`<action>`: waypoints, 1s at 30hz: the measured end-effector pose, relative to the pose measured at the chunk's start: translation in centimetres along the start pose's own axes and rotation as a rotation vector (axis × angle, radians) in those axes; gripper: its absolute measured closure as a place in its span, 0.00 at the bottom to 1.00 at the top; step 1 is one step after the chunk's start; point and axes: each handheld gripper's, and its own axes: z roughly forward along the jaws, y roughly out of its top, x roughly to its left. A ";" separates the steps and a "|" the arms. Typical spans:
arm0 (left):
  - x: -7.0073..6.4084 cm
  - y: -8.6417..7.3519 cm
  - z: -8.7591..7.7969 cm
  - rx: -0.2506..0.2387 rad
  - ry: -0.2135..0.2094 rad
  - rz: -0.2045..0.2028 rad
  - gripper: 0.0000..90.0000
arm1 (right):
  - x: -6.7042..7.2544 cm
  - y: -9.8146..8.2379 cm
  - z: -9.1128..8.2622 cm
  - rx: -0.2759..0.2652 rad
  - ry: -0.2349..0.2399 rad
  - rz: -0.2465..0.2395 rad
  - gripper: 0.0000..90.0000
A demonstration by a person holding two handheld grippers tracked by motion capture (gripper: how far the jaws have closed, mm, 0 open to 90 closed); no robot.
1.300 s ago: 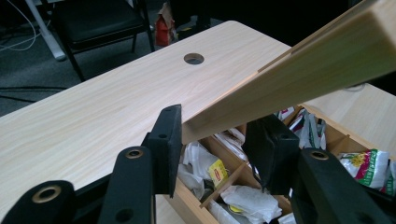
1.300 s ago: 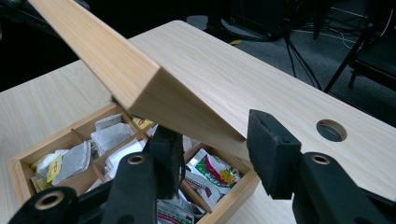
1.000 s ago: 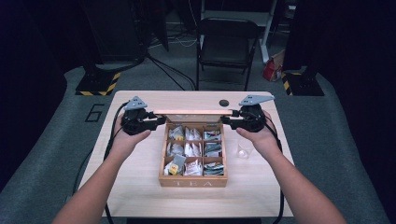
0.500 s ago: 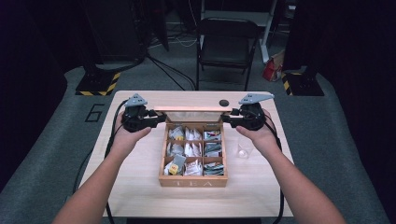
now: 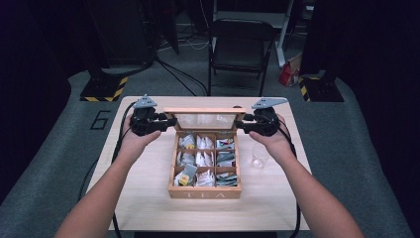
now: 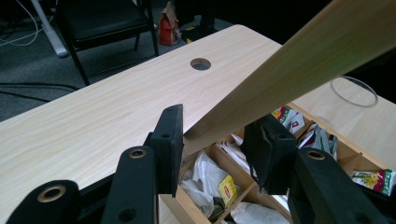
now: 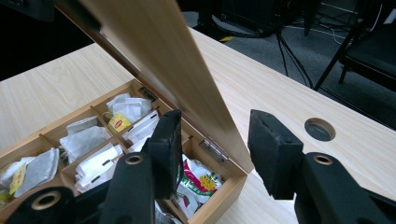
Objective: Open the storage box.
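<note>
A wooden tea box (image 5: 204,192) sits mid-table with its glass-paned lid (image 5: 205,120) raised at the back. Its compartments hold several tea bags (image 5: 198,159). My left gripper (image 5: 168,122) is shut on the lid's left end, and my right gripper (image 5: 241,122) is shut on its right end. In the left gripper view the lid (image 6: 299,51) runs edge-on into the left gripper (image 6: 217,135), filling the space between the pads. In the right gripper view the lid (image 7: 154,42) slants down into the right gripper (image 7: 215,140), above a green and red tea packet (image 7: 198,179).
A clear glass (image 5: 259,156) stands on the table just right of the box, near my right wrist. A round cable hole (image 7: 320,129) is in the tabletop behind the box. A black chair (image 5: 240,49) stands beyond the table's far edge.
The lid has swung further up and back; it showed as a thin strip before and now its glass pane faces the high view. Both hands stayed at its ends.
</note>
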 end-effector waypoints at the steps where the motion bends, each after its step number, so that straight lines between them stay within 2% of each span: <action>1: 0.1 0.1 0.0 0.004 0.000 0.000 0.65 | -0.1 0.0 0.1 0.002 -0.002 0.001 0.60; 10: 0.6 0.9 0.5 0.003 0.003 -0.001 0.65 | -0.7 -0.1 1.1 0.008 -0.008 0.006 0.58; 20: 1.2 1.3 0.9 -0.003 -0.001 -0.019 0.66 | -1.3 -0.4 2.4 0.022 -0.012 0.038 0.58; 30: 1.7 1.6 1.1 -0.005 -0.016 -0.034 0.66 | -1.9 -0.6 3.5 0.027 0.004 0.074 0.59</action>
